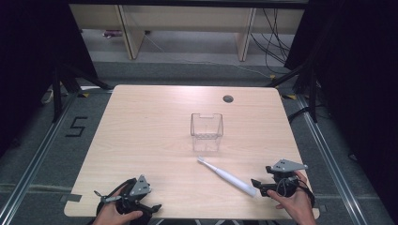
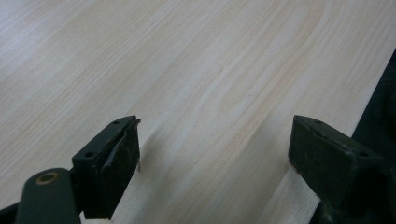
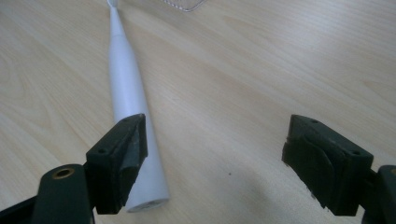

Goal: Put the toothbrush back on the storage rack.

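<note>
lining up on the toothbrush, the right gripper, jaws spread, needs to shift toward nine o'clock to straddle it; left gripper rests open at seven o'clock, the clear box waits at twelve.

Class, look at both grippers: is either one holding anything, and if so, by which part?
Nothing is held. The right gripper is open, with the toothbrush lying on the table beside its left jaw. The left gripper is open over bare table.
</note>
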`<state>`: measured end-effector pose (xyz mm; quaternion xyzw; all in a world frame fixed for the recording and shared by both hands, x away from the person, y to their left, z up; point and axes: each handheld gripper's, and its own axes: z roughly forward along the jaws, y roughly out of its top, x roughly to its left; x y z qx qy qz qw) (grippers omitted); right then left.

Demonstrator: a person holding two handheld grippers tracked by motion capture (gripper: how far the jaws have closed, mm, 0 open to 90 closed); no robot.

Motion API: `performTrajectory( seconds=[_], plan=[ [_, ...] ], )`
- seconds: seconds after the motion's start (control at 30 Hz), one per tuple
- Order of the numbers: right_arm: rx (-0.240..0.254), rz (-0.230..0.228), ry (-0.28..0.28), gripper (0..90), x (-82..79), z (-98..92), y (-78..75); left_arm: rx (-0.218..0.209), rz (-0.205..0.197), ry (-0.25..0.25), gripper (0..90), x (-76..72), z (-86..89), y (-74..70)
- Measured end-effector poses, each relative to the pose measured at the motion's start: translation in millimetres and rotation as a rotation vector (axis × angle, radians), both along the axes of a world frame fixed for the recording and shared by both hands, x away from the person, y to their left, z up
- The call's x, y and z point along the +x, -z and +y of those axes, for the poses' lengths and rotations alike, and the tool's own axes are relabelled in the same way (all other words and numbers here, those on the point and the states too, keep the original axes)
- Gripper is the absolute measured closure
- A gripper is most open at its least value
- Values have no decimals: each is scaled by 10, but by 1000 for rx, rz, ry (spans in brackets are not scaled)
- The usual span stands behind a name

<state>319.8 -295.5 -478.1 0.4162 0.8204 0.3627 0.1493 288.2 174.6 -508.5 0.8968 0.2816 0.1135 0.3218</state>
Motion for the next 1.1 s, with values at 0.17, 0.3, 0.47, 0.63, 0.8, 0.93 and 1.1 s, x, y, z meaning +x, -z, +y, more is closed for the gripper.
performTrajectory(
  seconds=[0.17,0.3,0.47,0.63,0.8,0.93,1.1],
  plan=[
    [-8,14,-12,219,4,40,-24,-6,-1,-9,160,4,3,0],
    [-24,19,-30,220,28,55,-76,-5,3,-8,160,8,2,5],
    [-31,31,-44,252,47,111,-136,1,8,-9,160,15,10,0],
    [-42,23,-101,294,90,140,-194,2,8,-9,160,17,9,-1],
    [-57,58,-128,303,113,273,-254,-2,1,-13,160,13,10,2],
    [-86,65,-166,331,143,341,-287,2,8,-8,159,17,12,0],
    [-134,75,-236,366,205,506,-334,-2,-1,-11,160,12,12,2]
  ],
)
